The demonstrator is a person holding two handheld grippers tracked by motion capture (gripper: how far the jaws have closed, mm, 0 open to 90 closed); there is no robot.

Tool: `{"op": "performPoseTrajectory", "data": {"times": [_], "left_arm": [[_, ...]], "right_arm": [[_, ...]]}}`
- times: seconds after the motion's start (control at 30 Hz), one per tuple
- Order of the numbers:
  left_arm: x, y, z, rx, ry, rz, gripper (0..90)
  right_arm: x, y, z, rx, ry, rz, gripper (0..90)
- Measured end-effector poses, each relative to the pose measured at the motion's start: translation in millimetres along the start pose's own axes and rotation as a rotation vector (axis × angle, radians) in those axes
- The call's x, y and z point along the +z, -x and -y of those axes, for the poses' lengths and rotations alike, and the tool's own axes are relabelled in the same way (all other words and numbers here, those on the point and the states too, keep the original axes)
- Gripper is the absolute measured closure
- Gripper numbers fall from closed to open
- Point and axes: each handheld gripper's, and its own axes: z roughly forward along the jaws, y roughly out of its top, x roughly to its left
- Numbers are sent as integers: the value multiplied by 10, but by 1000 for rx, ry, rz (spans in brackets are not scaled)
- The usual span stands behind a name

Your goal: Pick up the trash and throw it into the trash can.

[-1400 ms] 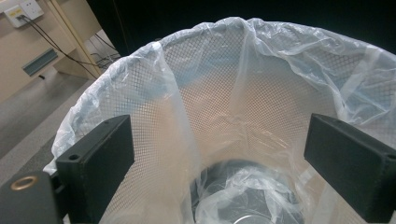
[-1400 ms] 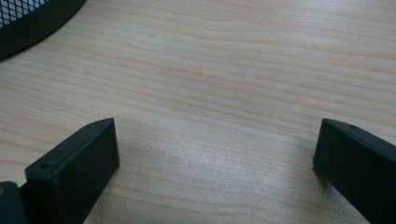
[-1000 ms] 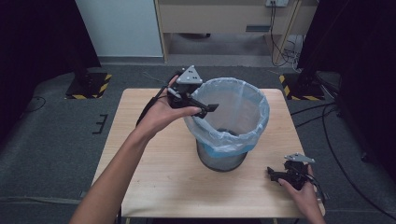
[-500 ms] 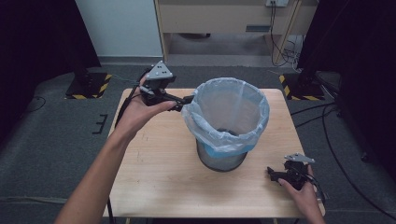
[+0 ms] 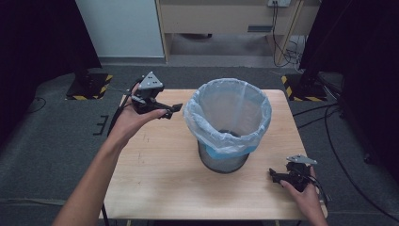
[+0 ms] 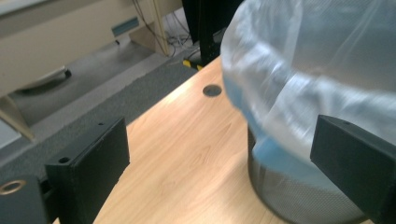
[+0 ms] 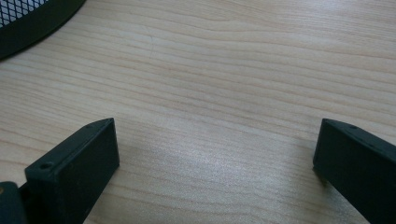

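The left gripper (image 5: 171, 109) is held up in the person's left hand (image 5: 134, 117) above the far left part of the desk (image 5: 160, 169), its jaws spread wide with nothing between them. It points toward a wastebasket (image 5: 223, 160) just beside it, and in the left gripper view the bin's pale plastic liner (image 6: 317, 70) looks blurred, probably from motion. The right gripper (image 5: 274, 176) rests low at the near right corner of the desk, held in the right hand (image 5: 303, 193), jaws also spread apart over bare wood. The wastebasket stands upright near the middle of the desk, a dark mesh bin with the translucent liner folded out over its rim. In the right gripper view, the bin's mesh base (image 7: 32, 18) shows at the top left corner. Grey carpet (image 5: 51, 141) surrounds the desk.
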Motion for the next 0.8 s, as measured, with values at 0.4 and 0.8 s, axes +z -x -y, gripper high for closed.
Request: {"op": "performPoseTrajectory", "data": {"times": [0.4, 0.8], "left_arm": [[213, -18, 453, -51, -58, 3, 36], [494, -82, 1092, -131, -179, -56, 35]], "right_arm": [[1, 1, 1, -2, 1, 0, 3], [0, 0, 0, 0, 0, 0, 3]]}}
